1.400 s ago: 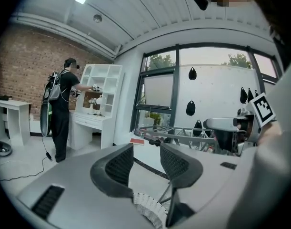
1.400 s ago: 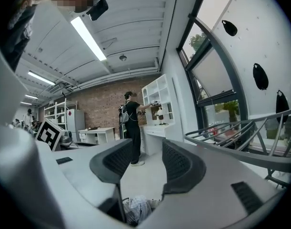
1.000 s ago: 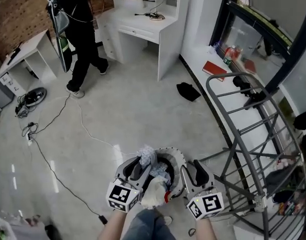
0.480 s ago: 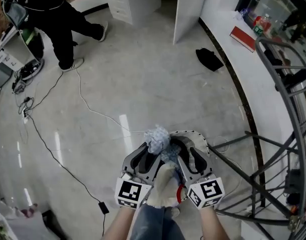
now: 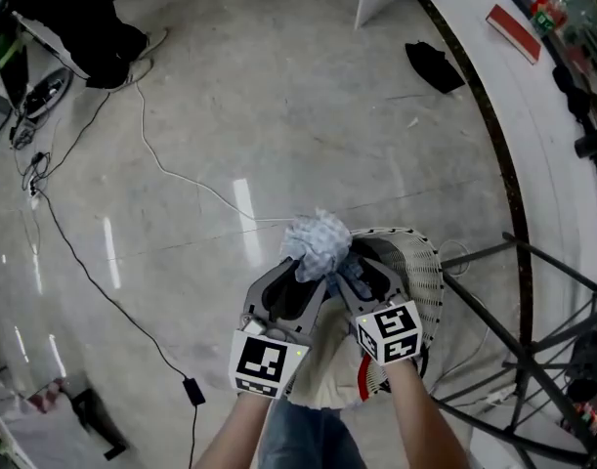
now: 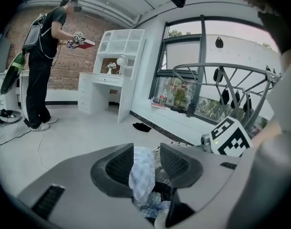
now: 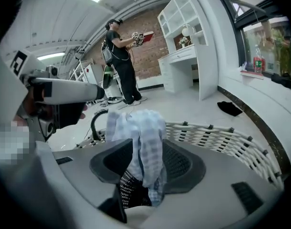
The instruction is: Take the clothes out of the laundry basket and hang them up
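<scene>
The checked cloth [image 5: 318, 240] is bunched up over the basket [image 5: 427, 274], above the rim that faces away from the rack [image 5: 533, 291]. Both grippers meet on it. The right gripper [image 7: 147, 149] pinches it: the fabric fills the narrow gap between the pads, rises above the tips and hangs down behind them. The left gripper [image 6: 146, 152] also has its jaws drawn close on the cloth, which lies flat against one pad and trails down between the two; near the tips a sliver of the basket's weave shows beside the other pad. The two grippers sit side by side, tips nearly touching.

The white woven basket stands on the pale floor [image 5: 278, 115], just beside the rack's grey legs. Further out, a black garment [image 5: 435, 66] lies on the floor near the curved dark edge of the white ledge [image 5: 547, 115], and a red book [image 5: 514, 33] rests on that ledge. A thin cable [image 5: 181, 179] snakes across the floor. A person [image 6: 43, 66] stands well apart, near a white desk [image 6: 100, 87].
</scene>
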### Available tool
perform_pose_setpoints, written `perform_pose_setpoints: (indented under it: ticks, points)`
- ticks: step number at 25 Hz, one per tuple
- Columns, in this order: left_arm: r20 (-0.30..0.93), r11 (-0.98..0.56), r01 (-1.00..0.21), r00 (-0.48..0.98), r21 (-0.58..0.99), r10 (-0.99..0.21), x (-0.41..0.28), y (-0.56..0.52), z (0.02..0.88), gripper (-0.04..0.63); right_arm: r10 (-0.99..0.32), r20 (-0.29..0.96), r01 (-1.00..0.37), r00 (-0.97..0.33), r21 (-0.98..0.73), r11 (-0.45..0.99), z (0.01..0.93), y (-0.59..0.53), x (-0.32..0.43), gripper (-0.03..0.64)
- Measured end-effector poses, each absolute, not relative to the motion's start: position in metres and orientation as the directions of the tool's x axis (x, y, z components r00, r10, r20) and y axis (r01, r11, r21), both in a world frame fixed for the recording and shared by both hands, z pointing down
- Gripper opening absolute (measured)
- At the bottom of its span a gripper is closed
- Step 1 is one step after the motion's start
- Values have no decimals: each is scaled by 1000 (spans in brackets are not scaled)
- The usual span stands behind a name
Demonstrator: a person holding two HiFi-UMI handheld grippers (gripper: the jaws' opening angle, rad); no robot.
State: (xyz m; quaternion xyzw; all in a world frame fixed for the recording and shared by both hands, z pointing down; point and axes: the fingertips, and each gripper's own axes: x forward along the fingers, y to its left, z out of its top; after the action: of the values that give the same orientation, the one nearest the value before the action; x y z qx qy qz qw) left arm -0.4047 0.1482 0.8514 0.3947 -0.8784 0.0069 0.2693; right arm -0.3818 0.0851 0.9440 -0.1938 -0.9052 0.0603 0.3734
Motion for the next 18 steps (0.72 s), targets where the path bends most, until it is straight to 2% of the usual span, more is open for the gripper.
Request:
perform_pose_setpoints:
  ticks: [8,9,10,11,18]
  points:
    - [465,695,-683,-551,226,-693,-414,147,864,179,415,709,313,-570,-280,908,993,94,-401,169]
    - [465,695,-682,-551,227,-693,-413,148,864,179,412,711,312,-570,-277,909,993,93,-403,134]
    - [466,697,-680,-552,229,-692,-413,148,863,180,408,712,313,-572,-270,911,991,93,-403,53]
    - [467,699,-677,-554,231,-690,-413,149,862,179,404,710,315,-576,-263,912,988,92,-403,15]
    - [474,710,-667,-561,226,-678,-407,161,850,179,375,660,271,-651,-260,927,937,77,-379,14]
